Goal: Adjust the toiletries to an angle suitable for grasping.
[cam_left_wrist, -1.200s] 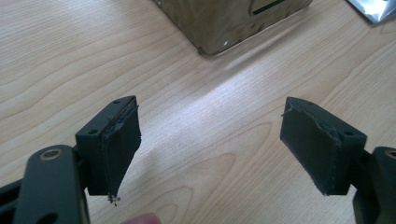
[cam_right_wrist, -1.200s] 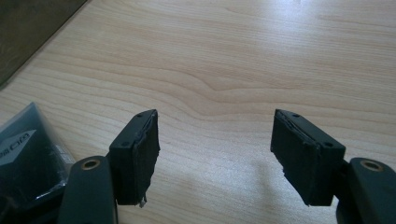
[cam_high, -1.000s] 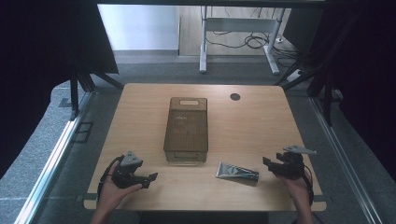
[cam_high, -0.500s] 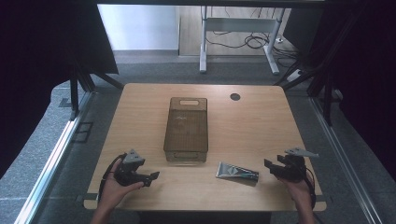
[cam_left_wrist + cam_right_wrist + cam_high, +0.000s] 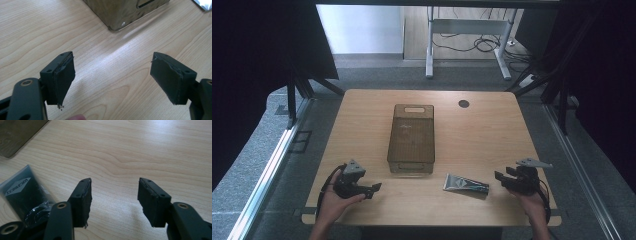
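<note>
A: Where's the pouch relative to the grippers?

B: Flat on the table, near front edge, just left of the right gripper, apart from it, not touching. In the right gripper view the pouch sits off to the left of the jaws, outside the gap. Bare wood between the pads.

A: Right gripper state?

B: Jaws apart, nothing between them.

A: Left one?

B: Left gripper at front-left of the table, well apart from the pouch. Jaws wide apart in the left gripper view, empty. It points toward the near corner of the brown bin.

A: Bin position?

B: Brown bin mid-table, long side running away from the person. The pouch lies just beyond its near right corner, not touching.

A: Any change vs a second ago?

B: Barely. Pouch and bin unmoved. Both grippers in about the same spots; jaws look the same.
</note>
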